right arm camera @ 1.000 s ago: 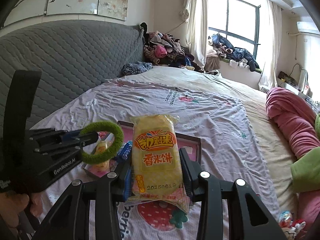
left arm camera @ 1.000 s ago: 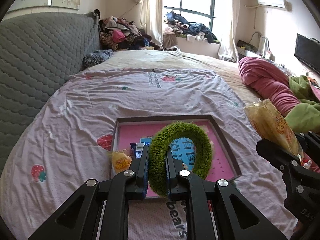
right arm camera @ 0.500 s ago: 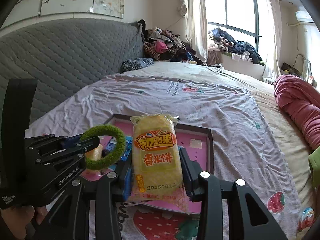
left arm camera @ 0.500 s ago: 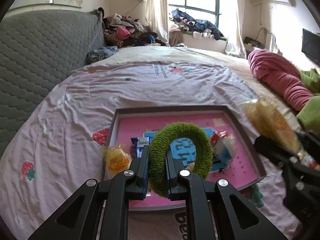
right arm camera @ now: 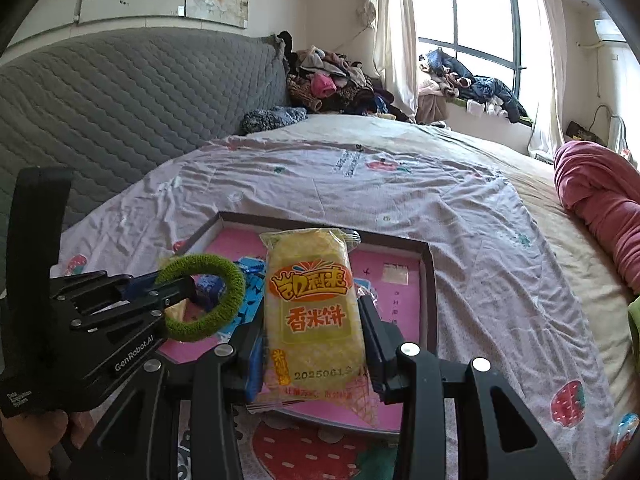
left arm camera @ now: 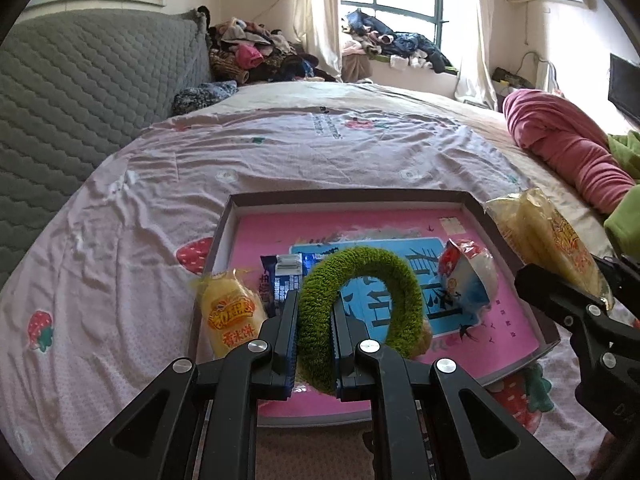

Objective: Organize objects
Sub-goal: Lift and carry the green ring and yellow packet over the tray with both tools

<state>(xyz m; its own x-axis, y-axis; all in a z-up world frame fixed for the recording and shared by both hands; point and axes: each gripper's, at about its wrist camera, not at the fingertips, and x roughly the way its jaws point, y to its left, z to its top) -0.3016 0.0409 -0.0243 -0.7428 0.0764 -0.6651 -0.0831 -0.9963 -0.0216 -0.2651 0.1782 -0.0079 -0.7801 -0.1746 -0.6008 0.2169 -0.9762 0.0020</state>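
My left tongs (left arm camera: 314, 332) are clamped tight on the rim of a fuzzy green ring (left arm camera: 360, 308), which stands upright between the pads. My right tongs (right arm camera: 312, 332) grip a yellow rice-cracker packet (right arm camera: 312, 300) by its sides, label facing the camera. Both loads hang over the pink-floored tray (left arm camera: 404, 196) on the bed (left arm camera: 280, 152), so I judge this the drop-off step of the tidying.

Below the ring, inside the tray, lie a blue wrapper (left arm camera: 282, 284) and a white-and-red snack bag (left arm camera: 466, 276); a second yellow packet (left arm camera: 232, 312) leans over the tray's left wall. The right half of the tray floor looks bare, beyond my packet.

Next I'd lower each load to the tray floor, then part the tongs, the ring near the middle, the packet toward the right side, without nudging what's already there.
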